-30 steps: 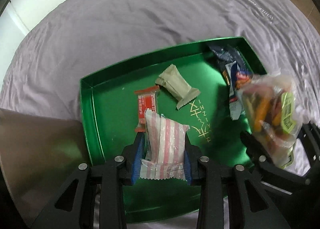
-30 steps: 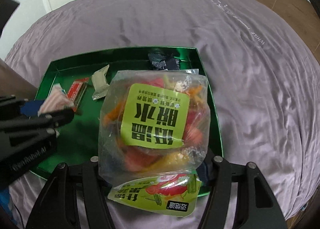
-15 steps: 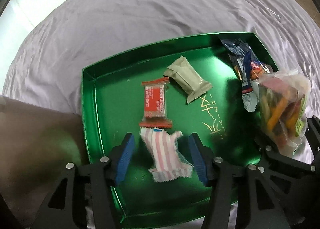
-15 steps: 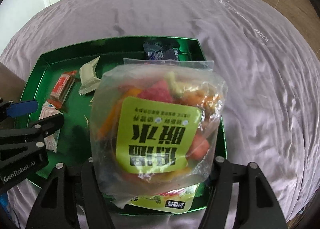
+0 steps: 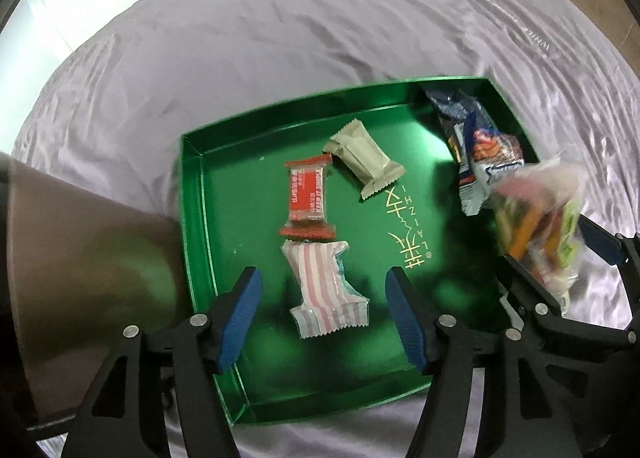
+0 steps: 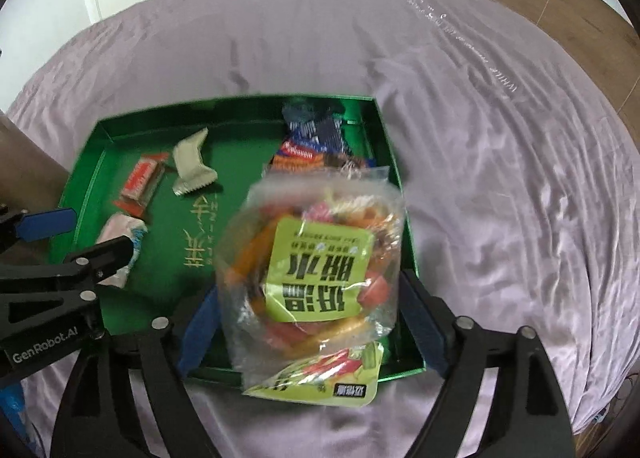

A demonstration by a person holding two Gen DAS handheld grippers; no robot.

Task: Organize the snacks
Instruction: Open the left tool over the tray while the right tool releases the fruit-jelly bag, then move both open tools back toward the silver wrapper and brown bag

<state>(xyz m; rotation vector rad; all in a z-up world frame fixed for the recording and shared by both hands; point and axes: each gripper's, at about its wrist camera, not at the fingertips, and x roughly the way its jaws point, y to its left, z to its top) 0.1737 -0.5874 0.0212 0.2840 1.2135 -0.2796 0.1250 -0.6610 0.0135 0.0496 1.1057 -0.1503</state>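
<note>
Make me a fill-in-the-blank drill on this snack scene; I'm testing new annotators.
1. The snacks lie in a ____ tray.
2. The striped packet lies between the ____ gripper's opening jaws.
3. The big clear bag carries a ____ label.
4. The red bar lies beside the ____ packet.

Missing: green; left; green; beige

Green tray [image 5: 192, 218] on purple-sheeted bed [image 5: 280, 38]

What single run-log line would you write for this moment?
left gripper: opening, pink-striped white wrapper released on shiny green tray | right gripper: opening, clear bag of colourful snacks between pads
</note>
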